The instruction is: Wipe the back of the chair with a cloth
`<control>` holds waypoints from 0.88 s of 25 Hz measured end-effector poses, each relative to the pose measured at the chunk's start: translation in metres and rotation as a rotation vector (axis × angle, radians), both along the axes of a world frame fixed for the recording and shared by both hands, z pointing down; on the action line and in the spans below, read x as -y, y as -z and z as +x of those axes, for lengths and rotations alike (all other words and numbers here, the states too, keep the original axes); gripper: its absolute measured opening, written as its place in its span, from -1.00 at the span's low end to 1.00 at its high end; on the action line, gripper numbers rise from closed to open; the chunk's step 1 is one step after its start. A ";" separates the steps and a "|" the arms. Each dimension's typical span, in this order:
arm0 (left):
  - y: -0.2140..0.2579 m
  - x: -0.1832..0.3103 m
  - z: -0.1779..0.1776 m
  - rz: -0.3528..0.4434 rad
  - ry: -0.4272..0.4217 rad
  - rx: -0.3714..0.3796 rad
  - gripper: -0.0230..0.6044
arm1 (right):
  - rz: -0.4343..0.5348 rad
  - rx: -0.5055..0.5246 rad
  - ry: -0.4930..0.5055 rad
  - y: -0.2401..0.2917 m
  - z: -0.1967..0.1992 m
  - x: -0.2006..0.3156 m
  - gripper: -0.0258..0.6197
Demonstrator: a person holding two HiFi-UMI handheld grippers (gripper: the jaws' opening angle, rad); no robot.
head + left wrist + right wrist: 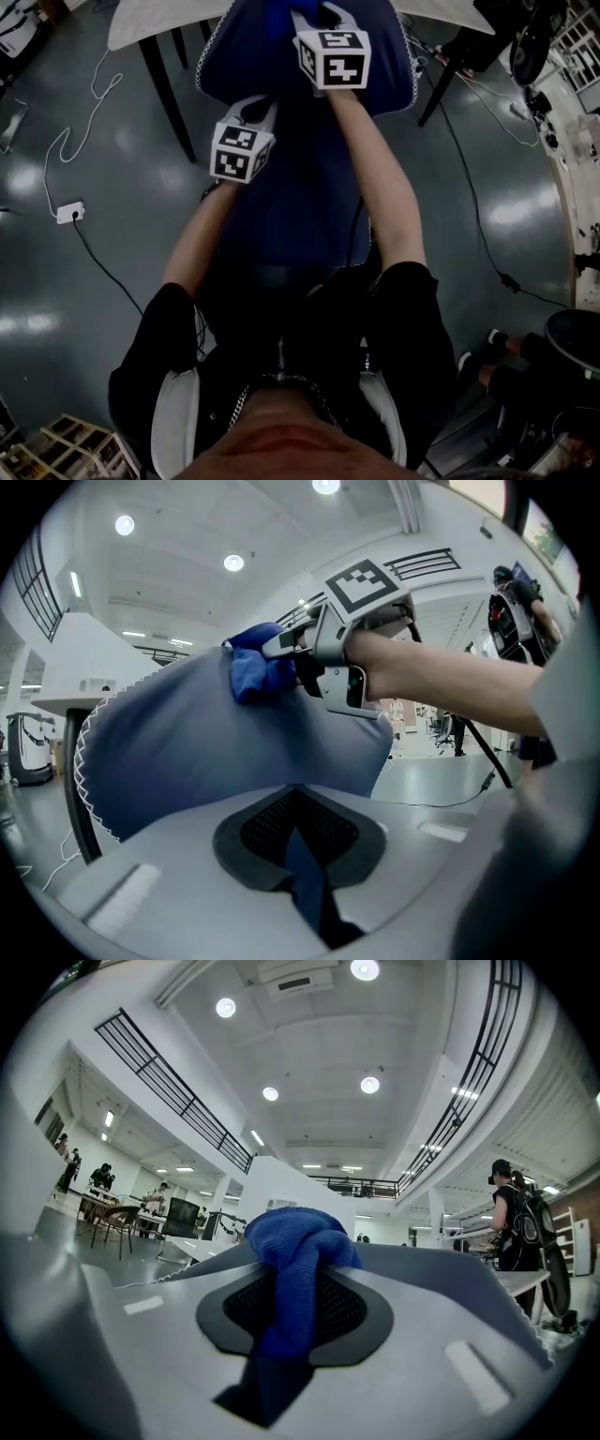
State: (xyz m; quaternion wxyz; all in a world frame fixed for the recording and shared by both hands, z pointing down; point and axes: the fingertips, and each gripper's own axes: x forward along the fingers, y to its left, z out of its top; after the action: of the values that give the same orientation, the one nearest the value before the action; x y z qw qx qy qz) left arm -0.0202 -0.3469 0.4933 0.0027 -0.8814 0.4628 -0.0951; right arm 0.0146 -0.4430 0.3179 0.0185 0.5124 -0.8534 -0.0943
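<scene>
the dark blue chair back (pixel 291 197) stands upright before the person, and the left gripper (pixel 300 841) is clenched on a fold of its fabric, probably to keep it steady. the right gripper (pixel 295 1312) grasps the bunched blue cloth (pixel 300 1237), which sits on the back's top edge, apparently ready to rub there.

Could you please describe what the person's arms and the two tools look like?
The left tool and right tool have pale grey, rounded shells with dark mesh-textured pads. Each carries a white cube printed with black square markers. The person wears black short sleeves; the forearms are bare.
</scene>
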 end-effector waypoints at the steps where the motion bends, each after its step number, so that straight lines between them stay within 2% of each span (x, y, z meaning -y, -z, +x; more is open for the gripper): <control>1: 0.000 -0.001 0.003 -0.002 -0.003 0.003 -0.89 | -0.001 0.006 -0.007 0.001 0.007 0.000 -0.63; 11: -0.007 -0.004 0.027 -0.008 -0.028 0.009 -0.89 | -0.015 0.015 -0.087 0.008 0.073 0.005 -0.63; 22: -0.012 -0.005 0.031 -0.019 -0.037 0.011 -0.89 | -0.018 0.020 -0.208 0.005 0.138 0.002 -0.63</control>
State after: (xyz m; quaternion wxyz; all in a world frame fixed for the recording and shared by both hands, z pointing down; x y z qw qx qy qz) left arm 0.0103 -0.3416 0.5056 -0.0014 -0.8893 0.4454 -0.1043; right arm 0.1526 -0.4446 0.3131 0.0243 0.5989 -0.7965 -0.0790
